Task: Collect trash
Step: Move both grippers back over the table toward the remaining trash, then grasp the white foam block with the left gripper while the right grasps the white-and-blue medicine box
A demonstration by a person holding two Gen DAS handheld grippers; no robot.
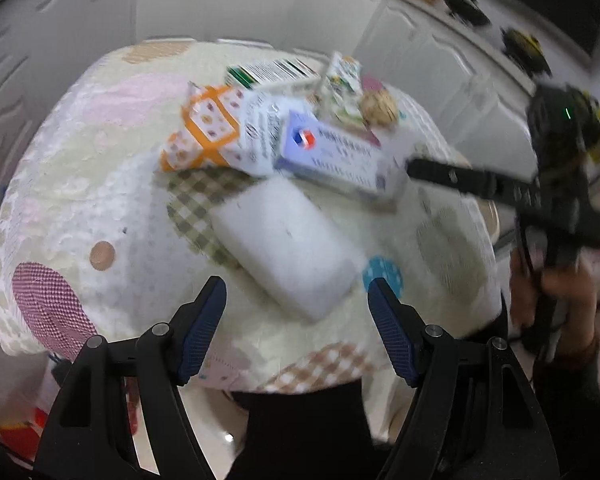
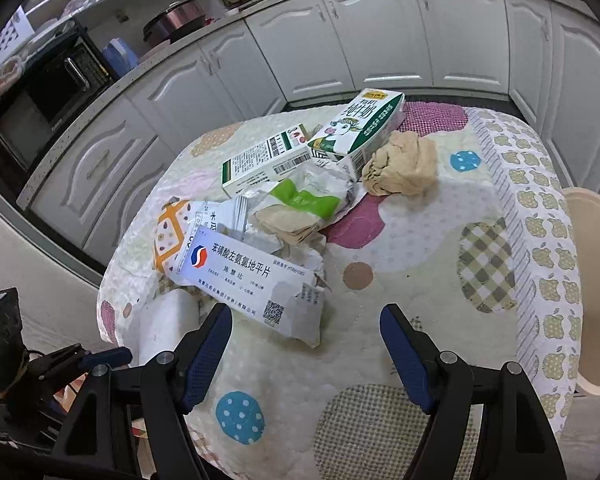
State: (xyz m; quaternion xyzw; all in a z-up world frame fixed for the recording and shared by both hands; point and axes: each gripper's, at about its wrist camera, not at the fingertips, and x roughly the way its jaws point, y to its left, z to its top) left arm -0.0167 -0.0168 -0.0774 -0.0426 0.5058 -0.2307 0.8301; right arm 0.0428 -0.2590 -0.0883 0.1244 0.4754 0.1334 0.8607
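Observation:
Trash lies in a pile on a round table with a patterned cloth (image 2: 380, 300). The pile has a blue-and-white medicine box (image 2: 252, 284), an orange patterned pack (image 2: 168, 236), a green-and-white wrapper (image 2: 304, 196), a green-striped box (image 2: 268, 160), a milk carton (image 2: 360, 128) and a crumpled brown wad (image 2: 400, 164). A white block (image 1: 288, 240) lies nearest my left gripper (image 1: 296, 292), which is open; the block's near corner shows between the pads untouched. My right gripper (image 2: 306, 320) is open and empty, its left finger beside the medicine box's near end.
White kitchen cabinets (image 2: 372, 36) curve behind the table. A black oven (image 2: 40, 108) stands at the left on the counter. A beige round seat (image 2: 592, 280) sits at the table's right edge. A person's hand (image 1: 560, 280) holds the right gripper's handle.

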